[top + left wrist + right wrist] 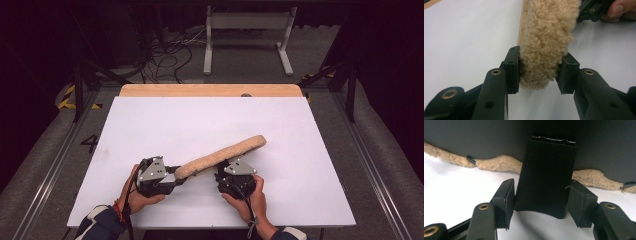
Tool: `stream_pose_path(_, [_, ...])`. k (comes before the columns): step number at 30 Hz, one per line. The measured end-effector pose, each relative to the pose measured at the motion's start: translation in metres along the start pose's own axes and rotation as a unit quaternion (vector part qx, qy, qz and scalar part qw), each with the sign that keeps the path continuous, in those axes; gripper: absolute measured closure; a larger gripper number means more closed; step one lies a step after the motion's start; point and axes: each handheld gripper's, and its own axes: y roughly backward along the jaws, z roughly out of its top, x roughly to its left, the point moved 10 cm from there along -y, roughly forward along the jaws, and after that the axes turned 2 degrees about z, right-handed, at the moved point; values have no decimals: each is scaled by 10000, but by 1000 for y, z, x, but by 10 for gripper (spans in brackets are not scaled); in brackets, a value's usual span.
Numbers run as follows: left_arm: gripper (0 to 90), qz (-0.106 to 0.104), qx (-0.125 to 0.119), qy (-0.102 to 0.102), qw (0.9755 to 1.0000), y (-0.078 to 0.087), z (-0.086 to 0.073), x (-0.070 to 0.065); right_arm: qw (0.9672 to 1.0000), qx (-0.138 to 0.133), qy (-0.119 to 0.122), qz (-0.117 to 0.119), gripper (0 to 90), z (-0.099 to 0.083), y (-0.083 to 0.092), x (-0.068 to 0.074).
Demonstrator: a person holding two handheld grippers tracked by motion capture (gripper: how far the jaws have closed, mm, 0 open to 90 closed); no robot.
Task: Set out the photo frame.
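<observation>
Your left gripper (176, 181) squeezes the near end of the fluffy pad (222, 156); its black strap (546, 177) hangs between your right gripper (227, 170)'s open jaws

Just one fleecy pad (222, 156) here, with one black strap (546, 180) under it, I think. Two grippers, left (176, 181) and right (226, 169), and one table (200, 120).

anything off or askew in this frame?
Slightly. The fleece pad lies diagonally across the white table, its near end clamped in the left hand-held gripper. A black strap hangs off its dark underside between the right hand-held gripper's jaws, apparently ungripped. No damage visible.
</observation>
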Motion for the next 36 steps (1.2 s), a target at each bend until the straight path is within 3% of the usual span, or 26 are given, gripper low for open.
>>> stream_pose_path(8, [602,-64,-9,-55,10000,-2,2,-7,9999,84,32,110,440,-1,3,-4])
stream_pose_path(15, [553,-392,-181,16,9991,-5,4,-12,9996,93,166,222,440,-4,6,-6])
stream_pose_path(22, [508,-419,-165,-84,9990,-9,7,-20,9988,129,335,344,438,-7,11,-11])
stream_pose_path(24, [426,-398,-150,-45,9991,-10,7,-21,9985,162,378,373,436,-9,13,-13])
stream_pose_path(25, [426,-389,-106,-44,9992,-11,7,-21,9985,162,378,373,436,-9,13,-13])
stream_pose_path(29, [425,-564,-111,-124,9983,-14,9,-30,9981,175,411,430,434,-12,18,-18])
stream_pose_path(36, [449,-658,-123,-308,9973,-16,13,-42,9978,212,300,543,429,-17,24,-24])
